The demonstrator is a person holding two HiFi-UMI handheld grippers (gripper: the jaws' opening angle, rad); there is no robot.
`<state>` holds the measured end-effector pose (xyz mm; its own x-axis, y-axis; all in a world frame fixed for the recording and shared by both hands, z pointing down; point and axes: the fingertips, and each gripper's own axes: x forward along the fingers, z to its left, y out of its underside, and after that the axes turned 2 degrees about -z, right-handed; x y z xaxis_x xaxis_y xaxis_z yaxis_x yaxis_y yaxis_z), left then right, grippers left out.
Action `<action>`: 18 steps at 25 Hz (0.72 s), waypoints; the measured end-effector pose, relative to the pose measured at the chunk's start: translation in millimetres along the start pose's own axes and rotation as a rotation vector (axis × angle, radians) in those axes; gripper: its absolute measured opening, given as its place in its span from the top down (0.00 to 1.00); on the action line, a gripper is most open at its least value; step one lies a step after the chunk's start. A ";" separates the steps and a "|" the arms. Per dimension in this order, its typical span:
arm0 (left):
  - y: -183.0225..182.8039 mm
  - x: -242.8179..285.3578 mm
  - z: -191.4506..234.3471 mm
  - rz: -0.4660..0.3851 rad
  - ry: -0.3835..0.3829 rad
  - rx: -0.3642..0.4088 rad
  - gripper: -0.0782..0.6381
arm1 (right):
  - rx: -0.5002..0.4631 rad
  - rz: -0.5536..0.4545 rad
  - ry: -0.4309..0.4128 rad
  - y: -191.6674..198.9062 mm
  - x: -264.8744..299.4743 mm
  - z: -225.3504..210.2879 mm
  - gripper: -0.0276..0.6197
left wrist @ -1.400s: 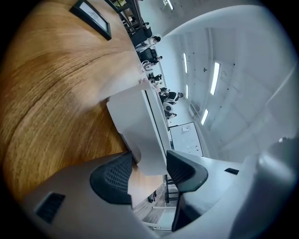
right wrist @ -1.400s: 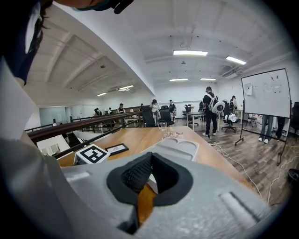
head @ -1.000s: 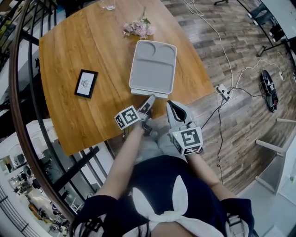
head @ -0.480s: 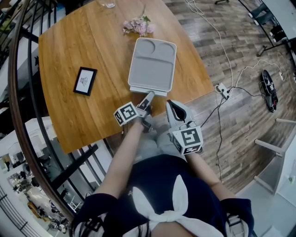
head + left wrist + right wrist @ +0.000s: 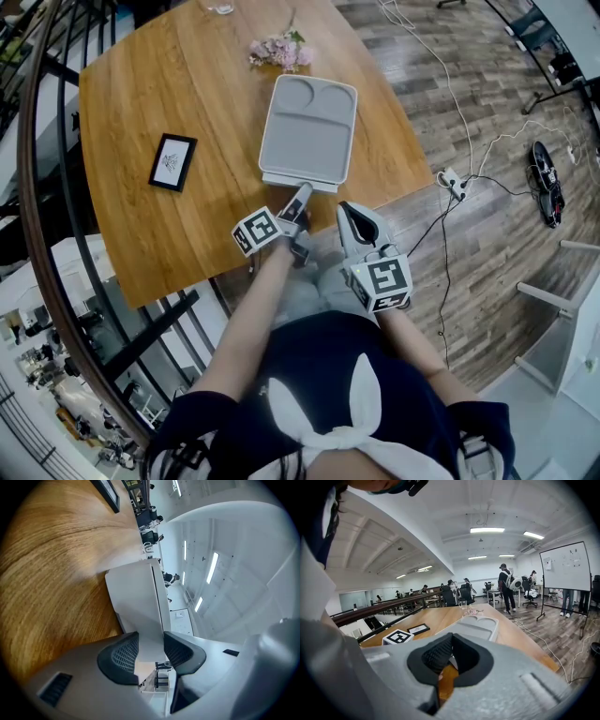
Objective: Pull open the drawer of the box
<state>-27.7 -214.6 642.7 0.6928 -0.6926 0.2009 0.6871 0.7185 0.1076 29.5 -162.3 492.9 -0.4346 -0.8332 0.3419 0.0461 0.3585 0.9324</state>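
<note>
So the grey box (image 5: pixel 309 131) sits on the wooden table (image 5: pixel 159 84) close to the near edge, drawer not pulled out yet as far as I can see. The left gripper (image 5: pixel 298 197) is right at the box's near side, and its jaws have just been closing around the drawer front (image 5: pixel 149 620). That lip runs in between the pads and looks to fill the gap, so I'd call it gripped, though maybe not firmly. The right gripper (image 5: pixel 449 656) hangs back off the table edge, pinched together with nothing in it. My take on doing this well: get a firm squeeze first, then pull straight back and level toward the body, with no twisting. A flat box like this will probably slide along with the drawer, so I'd bring the idle right one onto the top to hold it down.
</note>
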 end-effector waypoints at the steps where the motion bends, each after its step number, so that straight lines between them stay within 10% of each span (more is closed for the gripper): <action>1: -0.1 -0.4 -0.2 -0.003 -0.002 0.001 0.64 | 0.000 -0.002 -0.001 -1.0 -0.7 0.3 0.96; 18: 2.1 -8.6 -0.1 -0.010 -0.005 -0.016 0.64 | -0.015 -0.007 -0.016 -3.6 -6.6 8.7 0.96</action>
<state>-32.2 -207.2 641.2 0.6850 -0.6993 0.2046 0.6973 0.7106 0.0939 24.4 -154.5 486.3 -0.4496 -0.8288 0.3331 0.0561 0.3460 0.9366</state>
